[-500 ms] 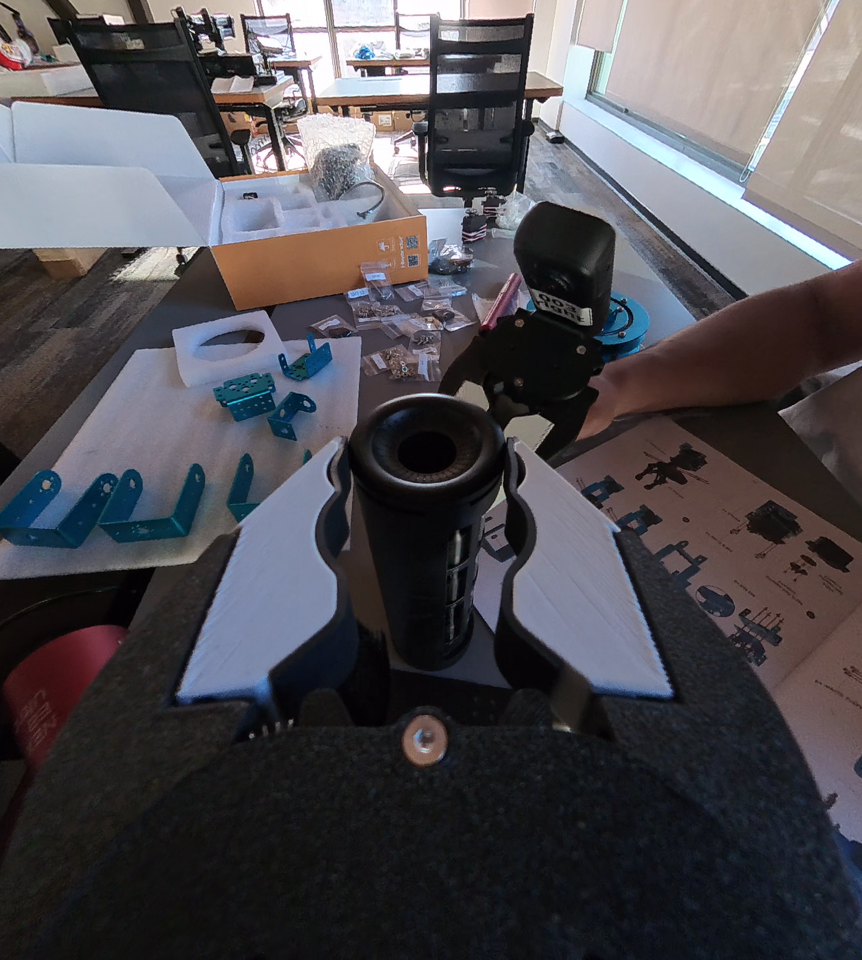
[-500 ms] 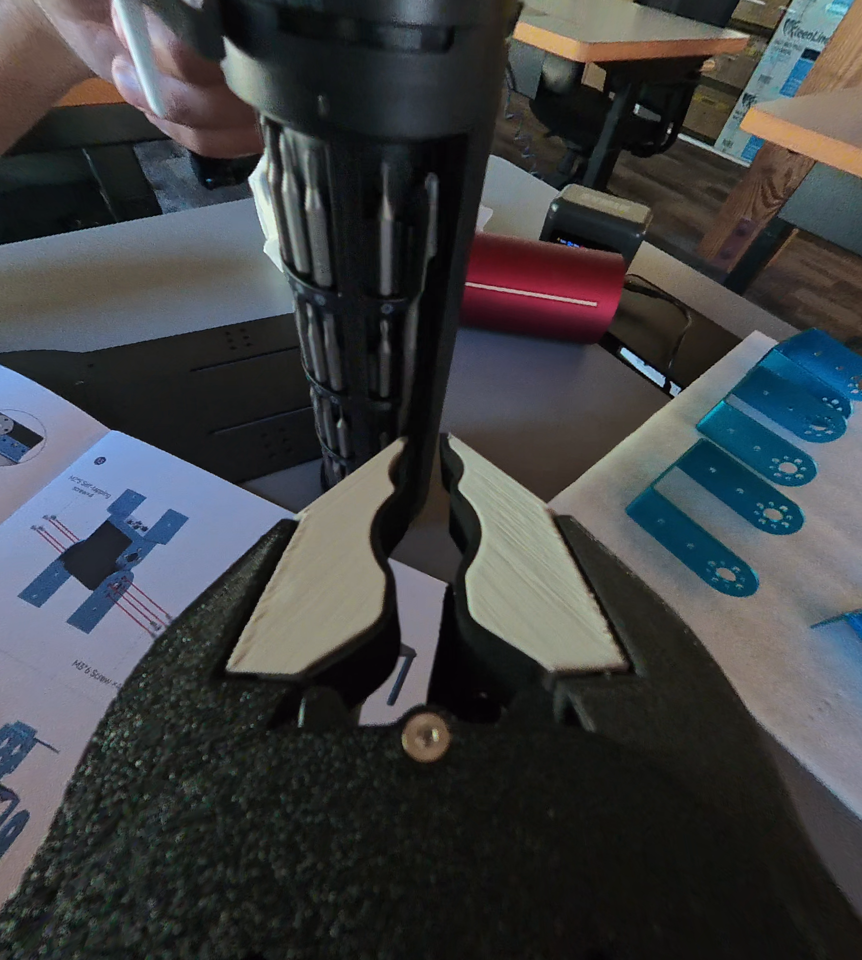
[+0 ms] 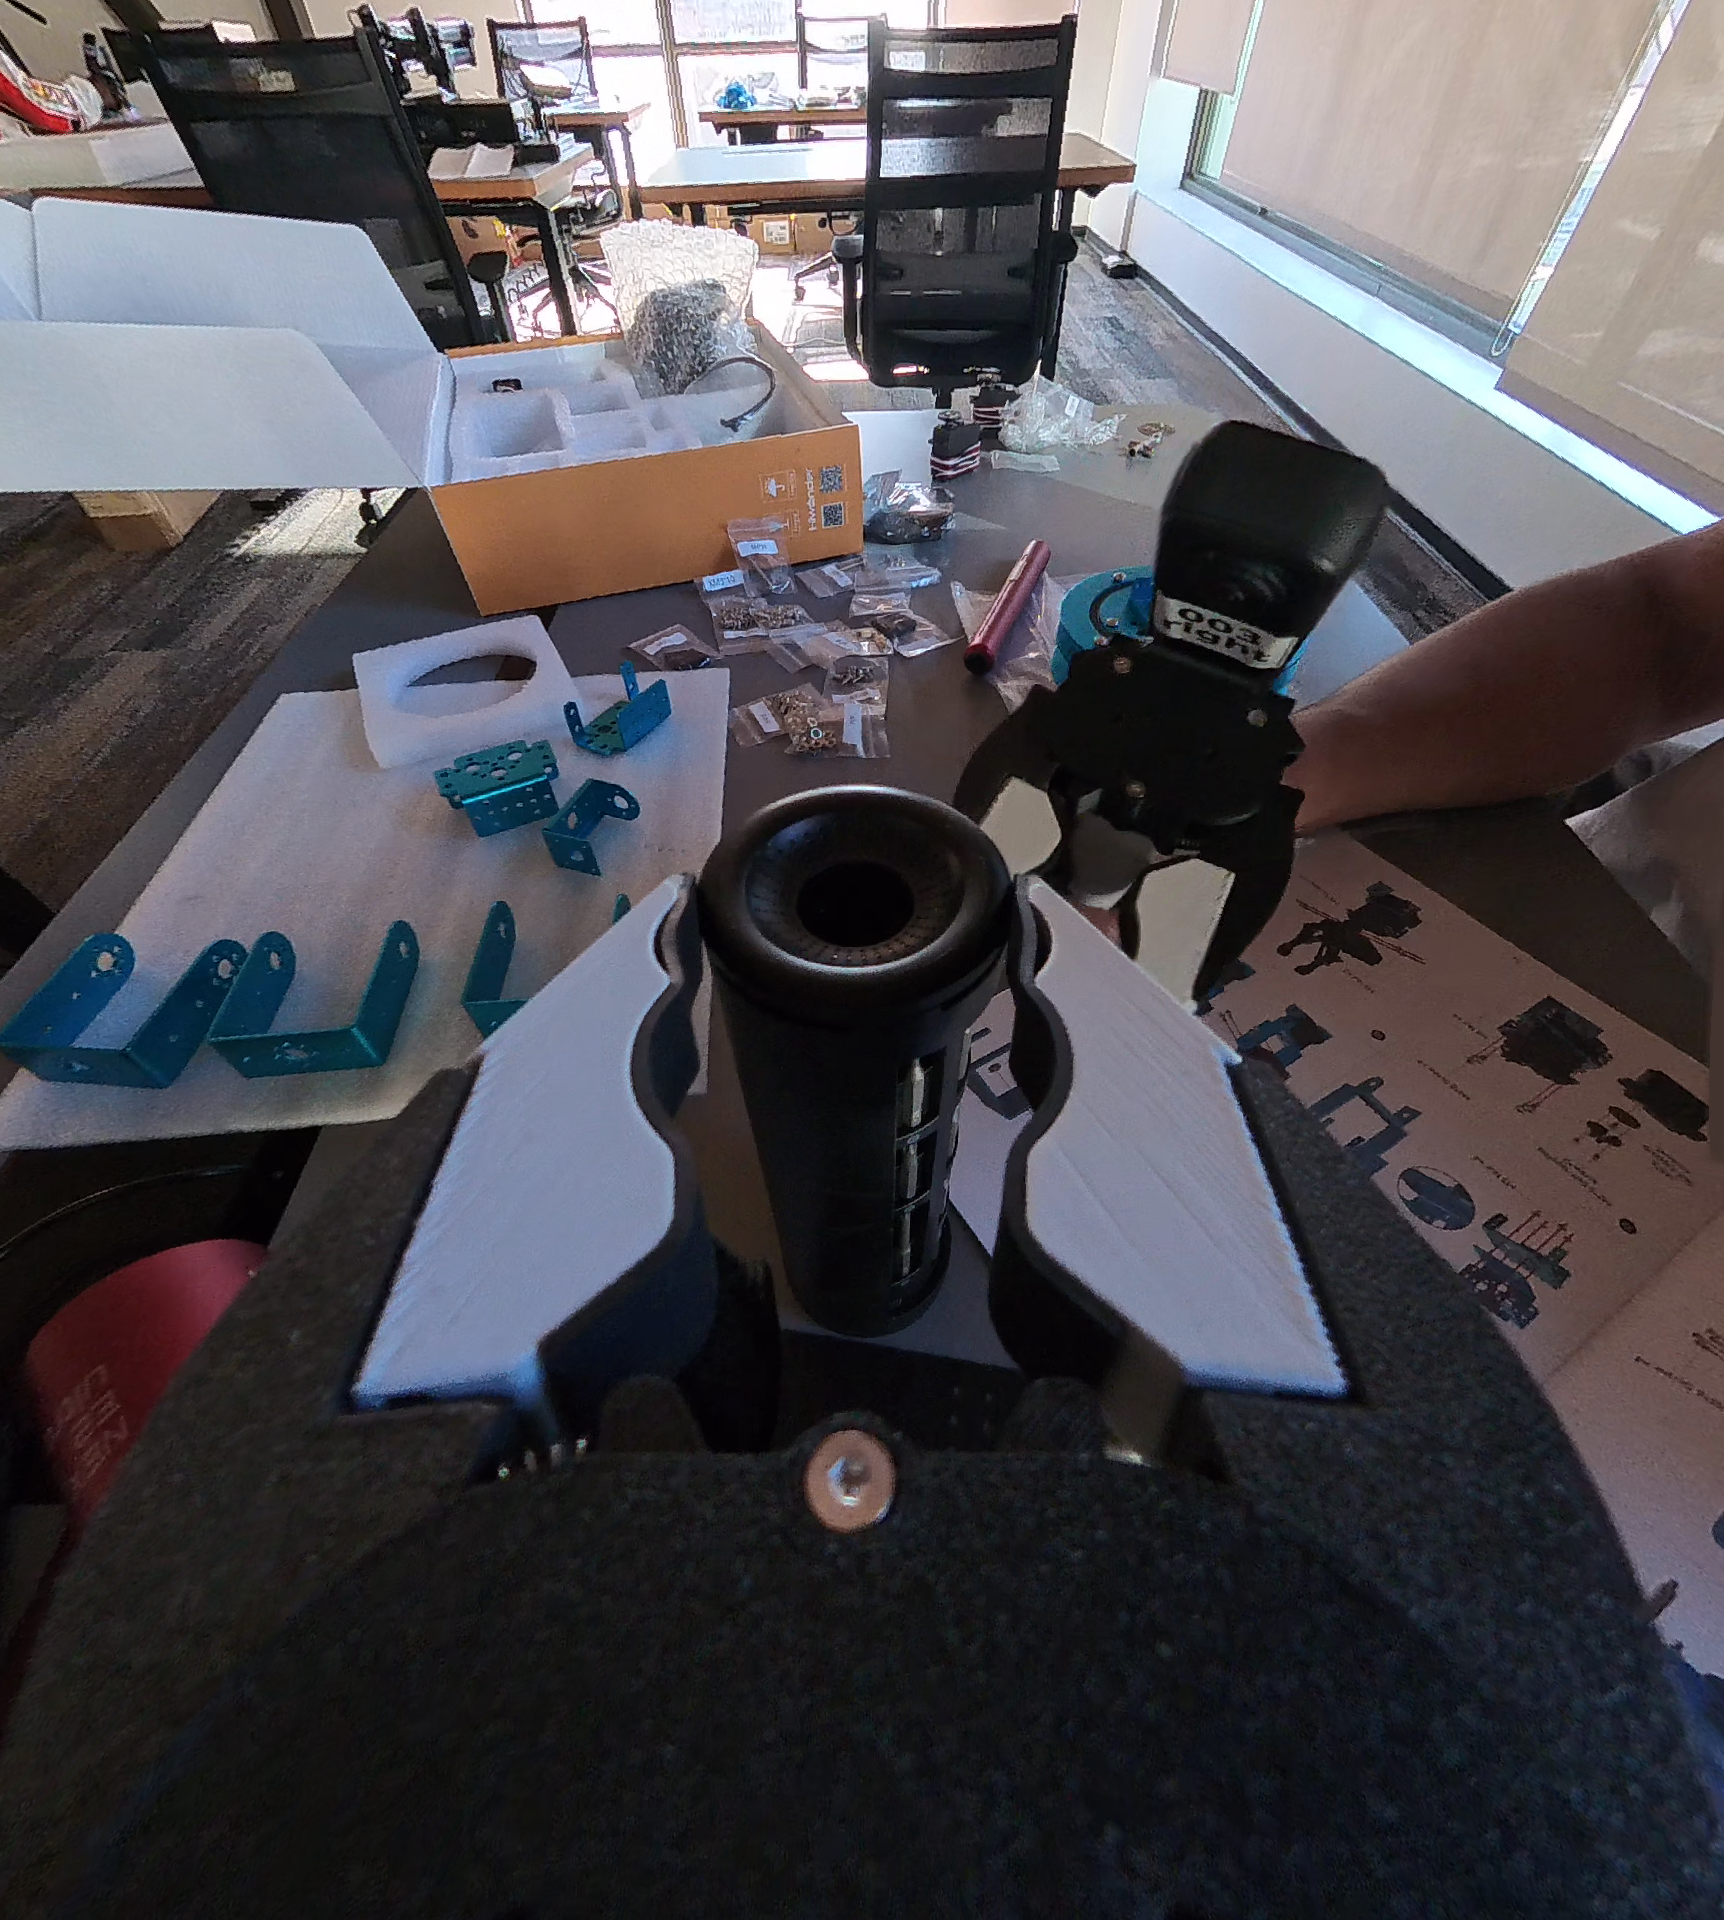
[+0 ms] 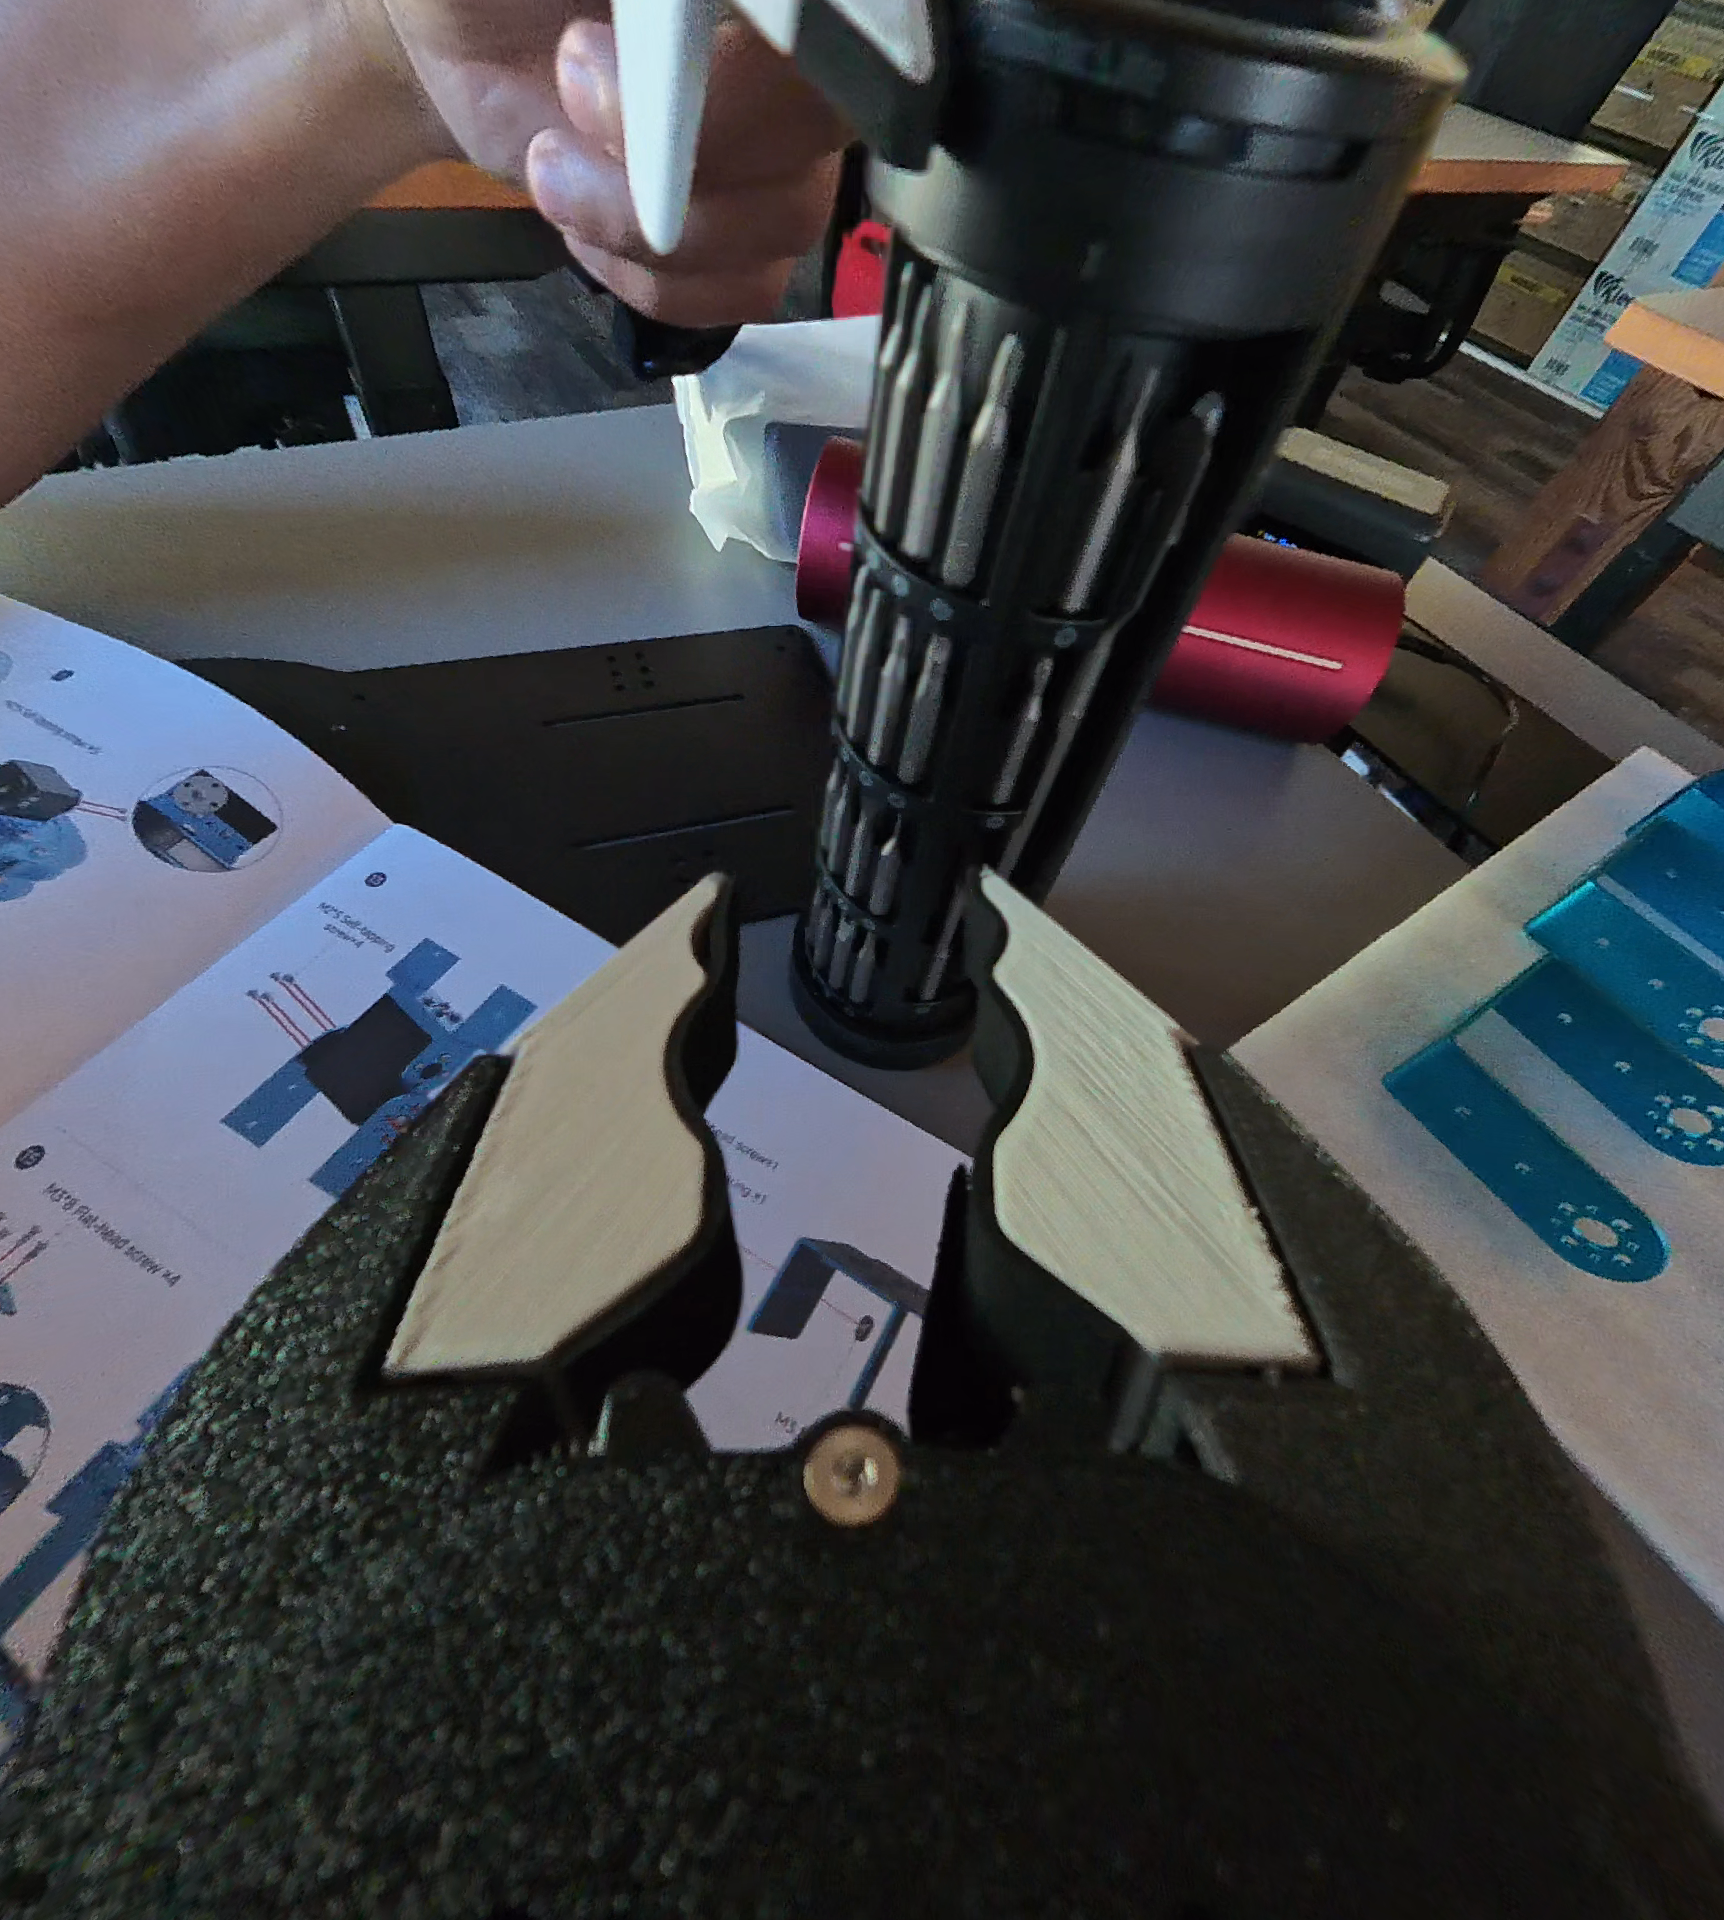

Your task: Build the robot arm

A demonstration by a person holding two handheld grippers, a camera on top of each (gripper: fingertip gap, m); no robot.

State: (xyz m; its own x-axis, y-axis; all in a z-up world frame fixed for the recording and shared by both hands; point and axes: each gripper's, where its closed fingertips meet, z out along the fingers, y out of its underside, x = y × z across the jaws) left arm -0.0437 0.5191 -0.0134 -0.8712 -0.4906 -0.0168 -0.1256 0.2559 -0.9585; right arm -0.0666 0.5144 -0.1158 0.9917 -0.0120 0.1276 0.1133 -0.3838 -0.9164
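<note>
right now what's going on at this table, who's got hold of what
A person works a handheld gripper in each hand. The left gripper is clamped around the top of a black cylindrical bit holder that stands upright on the table. The right gripper is open, its fingers either side of the holder's base without closing on it. An open instruction booklet, blue metal brackets on white foam and a red cylinder lie around.

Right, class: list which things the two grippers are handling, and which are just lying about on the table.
In use: left gripper, jaws shut on the black bit holder; right gripper, jaws open by its base.
Lying about: blue brackets, screw bags, orange box, booklet, red cylinder.
</note>
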